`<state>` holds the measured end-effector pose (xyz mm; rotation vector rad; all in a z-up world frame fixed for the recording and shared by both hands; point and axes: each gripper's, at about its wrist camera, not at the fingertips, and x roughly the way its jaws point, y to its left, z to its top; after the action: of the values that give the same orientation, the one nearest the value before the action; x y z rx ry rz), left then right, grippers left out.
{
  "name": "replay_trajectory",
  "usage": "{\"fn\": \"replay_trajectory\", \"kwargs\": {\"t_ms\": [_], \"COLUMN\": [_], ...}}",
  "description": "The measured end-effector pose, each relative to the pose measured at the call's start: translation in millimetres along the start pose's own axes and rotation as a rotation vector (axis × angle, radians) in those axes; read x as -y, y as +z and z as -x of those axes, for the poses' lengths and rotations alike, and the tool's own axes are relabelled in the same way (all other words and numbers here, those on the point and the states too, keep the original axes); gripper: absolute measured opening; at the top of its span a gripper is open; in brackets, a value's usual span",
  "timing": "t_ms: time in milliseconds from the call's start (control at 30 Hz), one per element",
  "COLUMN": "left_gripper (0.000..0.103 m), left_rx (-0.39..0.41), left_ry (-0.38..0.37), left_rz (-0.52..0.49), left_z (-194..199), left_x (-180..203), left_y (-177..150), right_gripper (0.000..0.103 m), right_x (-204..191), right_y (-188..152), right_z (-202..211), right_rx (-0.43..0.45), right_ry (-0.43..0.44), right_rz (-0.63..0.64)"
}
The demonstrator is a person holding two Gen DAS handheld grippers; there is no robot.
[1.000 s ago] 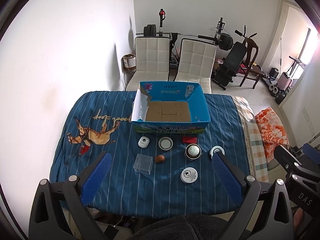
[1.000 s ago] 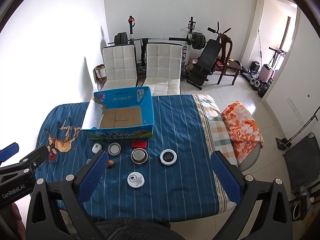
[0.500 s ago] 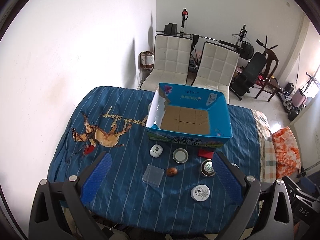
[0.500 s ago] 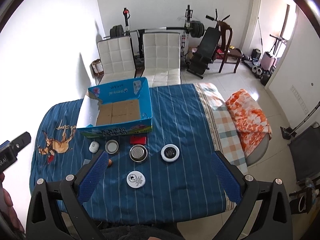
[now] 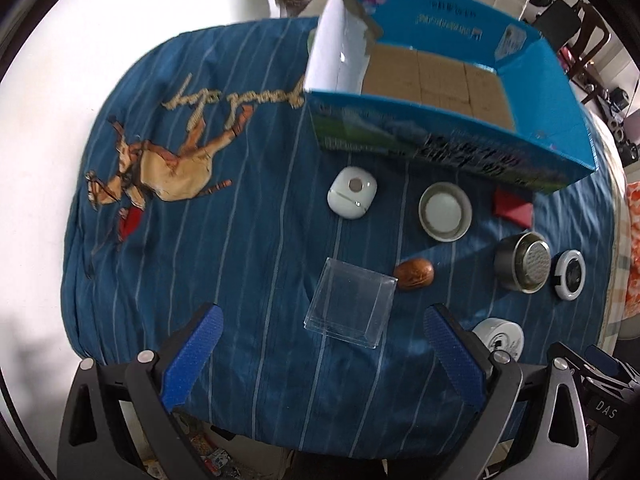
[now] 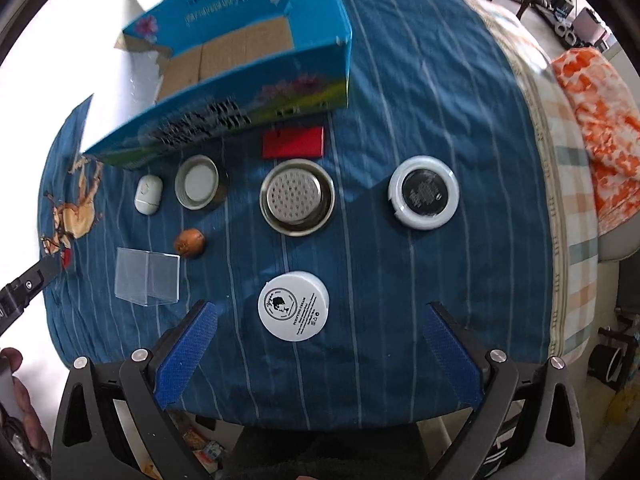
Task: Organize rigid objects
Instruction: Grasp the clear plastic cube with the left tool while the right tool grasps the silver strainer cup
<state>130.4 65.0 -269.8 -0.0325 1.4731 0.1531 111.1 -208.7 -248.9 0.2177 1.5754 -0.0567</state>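
An open blue cardboard box (image 5: pixel 532 80) (image 6: pixel 248 92) stands empty at the back of a blue striped cloth. In front of it lie a white oval case (image 5: pixel 352 198) (image 6: pixel 149 194), a round lid (image 5: pixel 445 211) (image 6: pixel 198 182), a red card (image 5: pixel 514 210) (image 6: pixel 293 142), a metal strainer cup (image 5: pixel 526 268) (image 6: pixel 297 202), a black-and-white round case (image 5: pixel 570 275) (image 6: pixel 423 192), a brown nut (image 5: pixel 414 274) (image 6: pixel 190 243), a clear plastic box (image 5: pixel 350 308) (image 6: pixel 147 282) and a white cream jar (image 5: pixel 502 338) (image 6: pixel 294 306). My left gripper (image 5: pixel 320 320) is open just before the clear box. My right gripper (image 6: pixel 318 316) is open around the cream jar's near side.
The cloth (image 5: pixel 248 240) has a horse picture (image 5: pixel 160 168) at the left. An orange patterned cushion (image 6: pixel 600 88) lies at the right edge. White chairs and gym gear stand behind the table.
Both grippers have dropped down and forward toward the table, so the objects look much larger. Both stay open and empty.
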Motion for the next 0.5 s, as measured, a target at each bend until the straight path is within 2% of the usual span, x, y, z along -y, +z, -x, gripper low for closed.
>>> {"fn": "replay_trajectory", "kwargs": {"t_ms": [67, 133, 167, 300, 367, 400, 433, 500], "left_gripper": [0.103, 0.095, 0.095, 0.094, 0.084, 0.072, 0.065, 0.064], "left_rx": [-0.027, -0.061, -0.069, -0.141, -0.185, -0.203, -0.214, -0.216], "left_ry": [-0.021, -0.053, -0.075, -0.096, -0.105, -0.115, -0.117, -0.126], "left_rz": [-0.009, -0.010, -0.018, -0.073, -0.087, -0.089, -0.088, -0.074], "left_z": [-21.3, -37.5, -43.6, -79.4, -95.4, -101.6, -106.3, -109.9], "left_x": [1.3, 0.9, 2.8, 12.9, 17.9, 19.8, 20.9, 21.2], "left_y": [0.8, 5.7, 7.1, 14.5, 13.6, 13.2, 13.1, 15.8], "right_gripper": [0.103, 0.101, 0.099, 0.099, 0.099, 0.099, 0.099, 0.099], "right_x": [-3.1, -4.7, -5.2, -5.4, -4.5, -4.2, -4.8, -8.0], "right_y": [-1.5, -5.8, -7.3, -3.0, 5.4, 10.2, 14.5, 22.0], "right_z": [-35.6, -61.0, -70.8, -78.1, -80.1, -80.1, -81.3, -85.5], "right_rx": [-0.061, -0.111, -0.126, -0.062, -0.040, -0.033, -0.024, -0.013], "right_ry": [0.015, 0.019, 0.016, -0.006, -0.019, -0.031, -0.041, -0.059], "right_rz": [-0.029, -0.058, -0.075, -0.112, -0.124, -0.128, -0.128, -0.121]}}
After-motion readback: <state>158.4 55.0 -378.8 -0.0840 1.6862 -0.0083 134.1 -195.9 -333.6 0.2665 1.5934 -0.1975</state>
